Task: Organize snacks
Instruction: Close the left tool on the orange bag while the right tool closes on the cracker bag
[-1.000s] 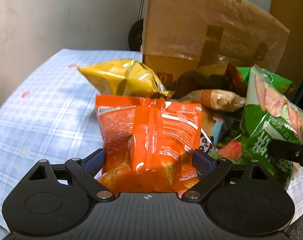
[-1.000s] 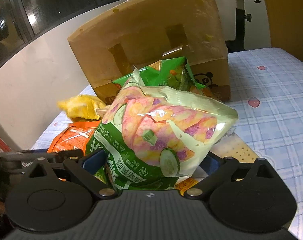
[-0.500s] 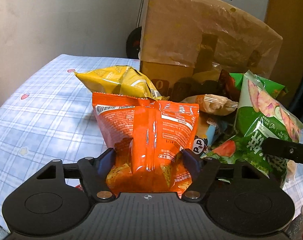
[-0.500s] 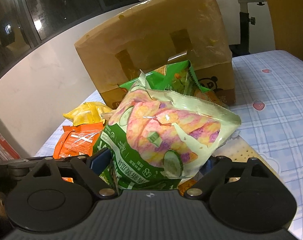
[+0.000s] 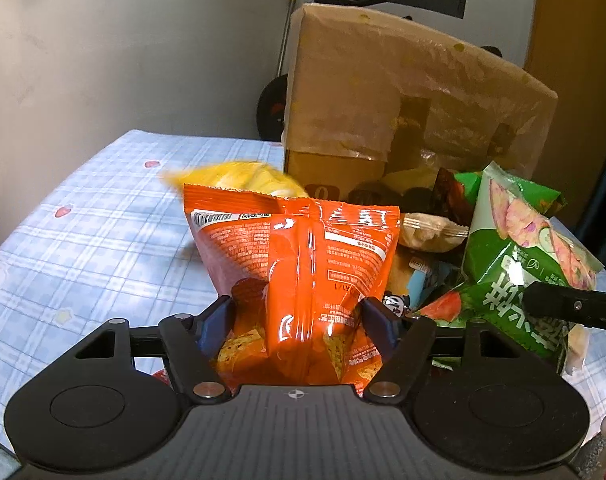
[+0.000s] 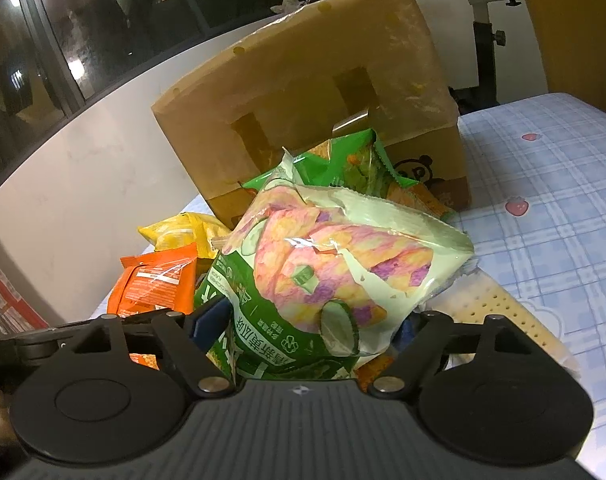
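- left gripper (image 5: 297,312) pinches the orange chip bag (image 5: 299,264) low on its body, both blue pads pressed into the sides; the bag stands upright, back seam facing the camera, so the weight hangs straight from the grip.
- right gripper (image 6: 311,332) is clamped on the green cucumber-flavour bag (image 6: 335,272) near its bottom edge; the bag leans forward and to the right, top seal pointing toward the cardboard box (image 6: 315,88).
- both bags appear lifted clear of the bench (image 5: 83,240), which wears a blue checked cloth; contact underneath is hidden by the gripper bodies.
- the two held bags sit side by side near the front edge of the bench, the green one to the right of the orange one in the left wrist view.
- the rest of the snack pile (image 5: 427,232) lies between the held bags and the box, at the back of the bench: a yellow bag (image 5: 239,174) (blurred), a beige wrapped item, another green packet.
- judgement: grasping low on each bag keeps the air-filled top free, which suits carrying a bag upright to a sorted spot or to the box.
- risk: slick film may slip if the grip loosens.
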`<state>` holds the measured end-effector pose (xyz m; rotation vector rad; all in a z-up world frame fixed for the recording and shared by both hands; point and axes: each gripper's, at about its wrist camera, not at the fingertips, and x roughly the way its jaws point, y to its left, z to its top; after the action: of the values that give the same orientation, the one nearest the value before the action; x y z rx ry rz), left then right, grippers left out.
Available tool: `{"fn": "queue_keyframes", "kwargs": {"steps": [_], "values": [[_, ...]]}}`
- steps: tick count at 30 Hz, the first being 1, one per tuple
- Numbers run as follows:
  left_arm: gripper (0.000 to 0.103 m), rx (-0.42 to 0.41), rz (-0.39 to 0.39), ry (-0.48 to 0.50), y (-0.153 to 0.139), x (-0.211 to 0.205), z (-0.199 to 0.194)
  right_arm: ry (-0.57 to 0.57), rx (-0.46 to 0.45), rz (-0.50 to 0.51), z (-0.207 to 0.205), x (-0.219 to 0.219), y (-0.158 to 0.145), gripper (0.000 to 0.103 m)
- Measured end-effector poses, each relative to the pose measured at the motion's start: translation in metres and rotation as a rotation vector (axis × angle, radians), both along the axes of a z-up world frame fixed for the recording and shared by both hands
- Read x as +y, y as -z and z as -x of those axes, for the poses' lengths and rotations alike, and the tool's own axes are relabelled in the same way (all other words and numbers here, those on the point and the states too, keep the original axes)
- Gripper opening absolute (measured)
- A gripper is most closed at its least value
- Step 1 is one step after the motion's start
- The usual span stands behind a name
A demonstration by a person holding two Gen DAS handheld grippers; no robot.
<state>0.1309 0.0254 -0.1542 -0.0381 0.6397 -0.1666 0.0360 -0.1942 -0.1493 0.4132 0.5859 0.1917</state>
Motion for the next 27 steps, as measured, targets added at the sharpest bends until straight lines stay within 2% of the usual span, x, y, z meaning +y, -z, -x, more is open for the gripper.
{"fn": "queue_keyframes", "kwargs": {"steps": [10,27], "values": [[0.071,-0.065,-0.025,0.012,-0.011,-0.002,0.020,0.037,-0.024,-0.004,0.015,-0.003,-0.007,0.076],[0.070,-0.127,-0.006,-0.013,-0.028,0.002,0.028,0.072,-0.066,-0.013,0.026,-0.007,-0.019,0.075]]}}
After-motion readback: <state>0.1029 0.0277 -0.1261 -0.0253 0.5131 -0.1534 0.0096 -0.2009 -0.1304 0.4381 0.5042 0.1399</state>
